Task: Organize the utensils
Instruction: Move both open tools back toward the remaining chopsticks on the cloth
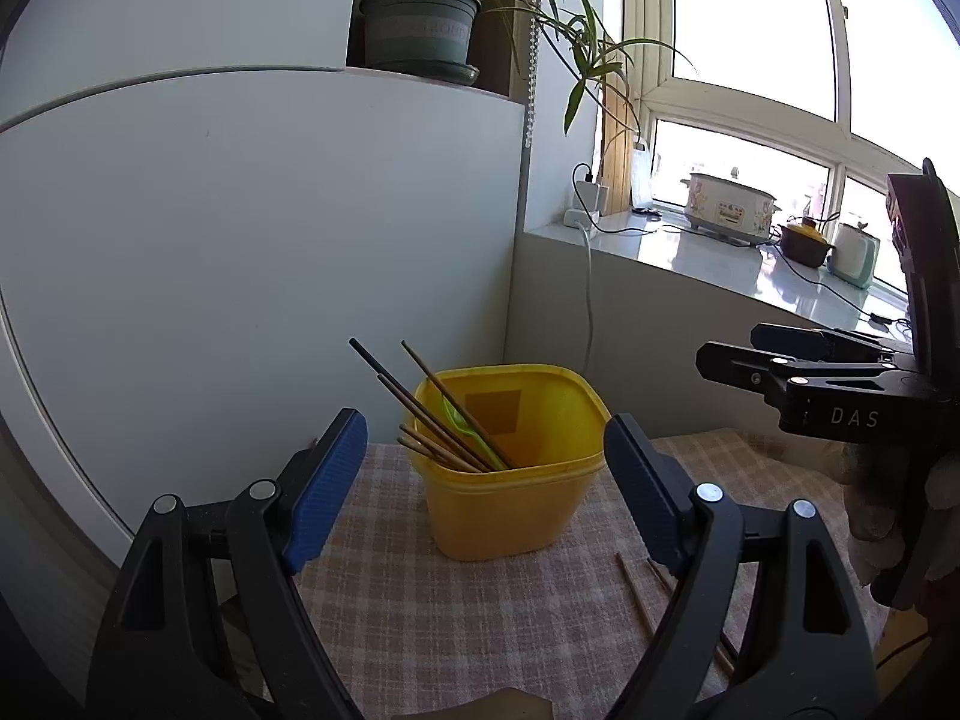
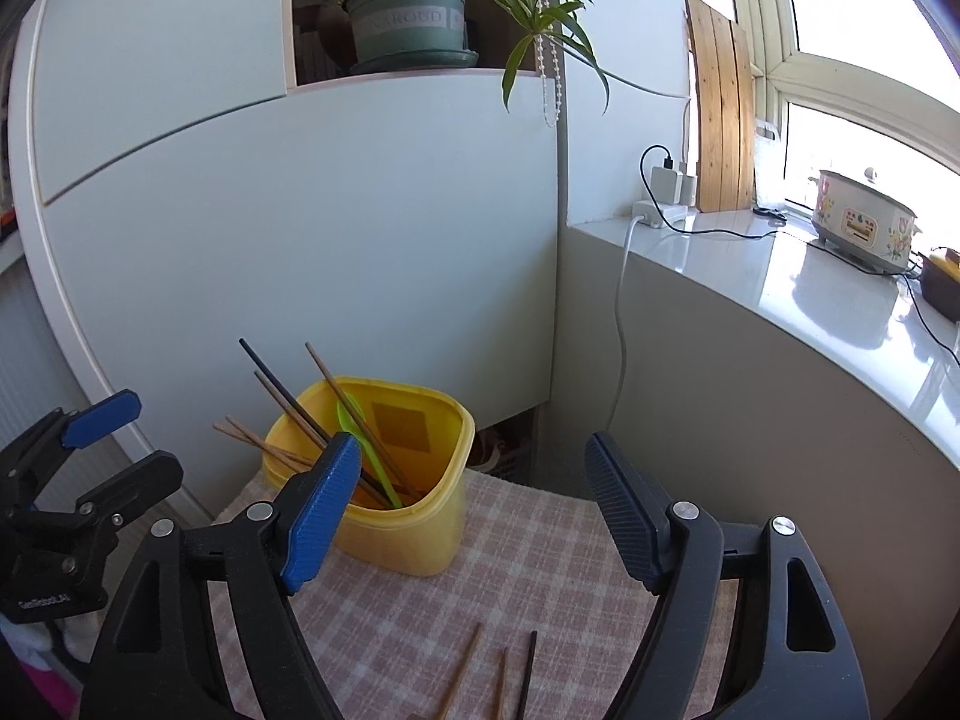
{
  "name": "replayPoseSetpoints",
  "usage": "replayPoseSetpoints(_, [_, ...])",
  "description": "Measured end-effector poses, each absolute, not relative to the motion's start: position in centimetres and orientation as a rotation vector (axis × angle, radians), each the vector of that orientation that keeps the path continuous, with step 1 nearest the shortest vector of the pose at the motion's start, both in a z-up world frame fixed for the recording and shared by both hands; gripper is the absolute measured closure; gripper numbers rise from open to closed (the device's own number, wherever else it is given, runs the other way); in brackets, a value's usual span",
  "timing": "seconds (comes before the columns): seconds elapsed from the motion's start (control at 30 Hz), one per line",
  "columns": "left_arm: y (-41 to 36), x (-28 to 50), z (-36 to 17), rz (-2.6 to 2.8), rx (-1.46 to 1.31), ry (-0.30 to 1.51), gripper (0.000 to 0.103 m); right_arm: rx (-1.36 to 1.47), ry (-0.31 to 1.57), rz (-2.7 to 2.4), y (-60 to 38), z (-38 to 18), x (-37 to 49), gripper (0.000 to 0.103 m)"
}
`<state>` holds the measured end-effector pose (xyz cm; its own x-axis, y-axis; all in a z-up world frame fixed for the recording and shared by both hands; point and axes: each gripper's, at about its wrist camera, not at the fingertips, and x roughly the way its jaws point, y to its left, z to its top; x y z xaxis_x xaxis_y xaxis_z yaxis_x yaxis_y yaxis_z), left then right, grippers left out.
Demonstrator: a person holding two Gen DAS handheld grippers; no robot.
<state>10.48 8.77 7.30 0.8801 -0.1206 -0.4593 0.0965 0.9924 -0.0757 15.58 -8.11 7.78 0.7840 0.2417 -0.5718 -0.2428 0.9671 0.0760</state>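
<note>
- Claws, left [image 1: 486,492] and right [image 2: 474,504]: gaping wide, gripping nothing.
- Chopsticks [image 1: 444,420] leaning inside yellow tub [image 1: 510,510] on checked cloth [image 1: 420,630].
- Loose chopsticks [image 2: 462,672] lying on cloth nearby.

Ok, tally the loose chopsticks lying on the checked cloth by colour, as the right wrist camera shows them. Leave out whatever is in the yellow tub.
Brown chopsticks: 2
Black chopstick: 1
Total: 3, all running off the bottom edge of the view.
</note>
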Motion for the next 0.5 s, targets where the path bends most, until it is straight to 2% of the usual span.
replayPoseSetpoints(0.2, [7.9, 8.7, 7.3, -0.127, -0.035, 0.469, 0.019, 0.013, 0.61, 0.227, -10.0, 7.2, 13.1, 0.026])
replayPoseSetpoints(0.3, [7.4, 8.0, 6.8, -0.136, -0.03, 0.469, 0.019, 0.036, 0.615, 0.212, -11.4, 6.4, 12.0, 0.022])
replayPoseSetpoints(0.5, [6.1, 7.5, 4.7, -0.176, -0.025, 0.526, 0.019, 0.017, 0.694, 0.182, -13.6, 3.6, 10.9, 0.02])
